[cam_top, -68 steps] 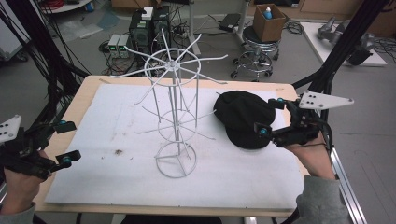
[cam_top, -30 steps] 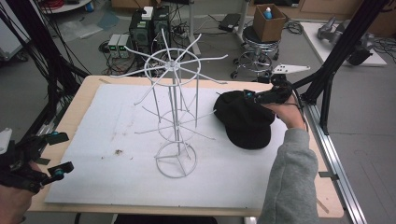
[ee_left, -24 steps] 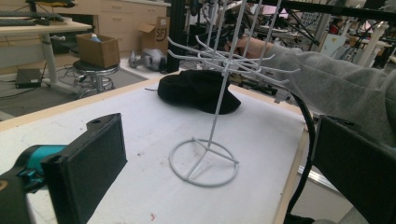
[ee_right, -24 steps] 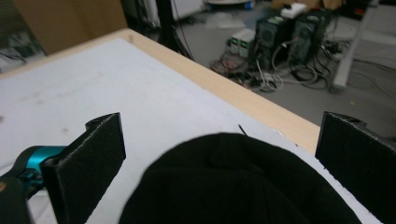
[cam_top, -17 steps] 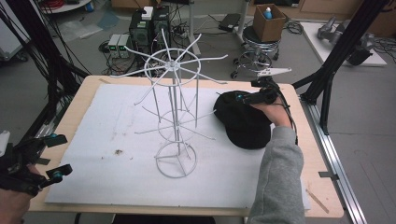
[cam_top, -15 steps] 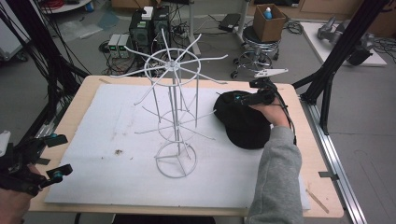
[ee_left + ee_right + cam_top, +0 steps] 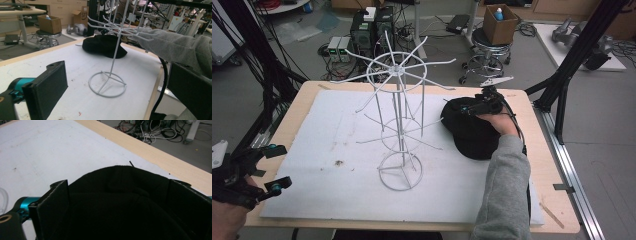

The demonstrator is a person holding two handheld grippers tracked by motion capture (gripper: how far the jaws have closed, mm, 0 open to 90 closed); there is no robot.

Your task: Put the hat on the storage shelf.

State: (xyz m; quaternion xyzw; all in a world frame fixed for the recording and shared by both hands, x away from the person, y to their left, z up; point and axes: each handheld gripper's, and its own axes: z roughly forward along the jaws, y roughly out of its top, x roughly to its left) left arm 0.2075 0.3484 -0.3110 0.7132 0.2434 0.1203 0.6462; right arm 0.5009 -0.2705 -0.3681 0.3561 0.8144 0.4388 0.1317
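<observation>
Fingers (image 7: 52, 202) half-lost against black cap (image 7: 125, 202)

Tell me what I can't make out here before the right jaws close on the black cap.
- Black fabric cap, high view: far edge hidden by the right gripper and hand.
- Right gripper view: whether the jaws press the cap is lost, black on black.
- White wire rack, left gripper view: top cut off.

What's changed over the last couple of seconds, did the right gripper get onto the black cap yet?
The right gripper came in from the table's right edge, swung round the far side and came down onto the black cap. Its fingers now straddle the crown and have just begun closing, not yet clamped. The cap, the white wire rack and the left gripper, open at the near left corner, stayed put.
</observation>
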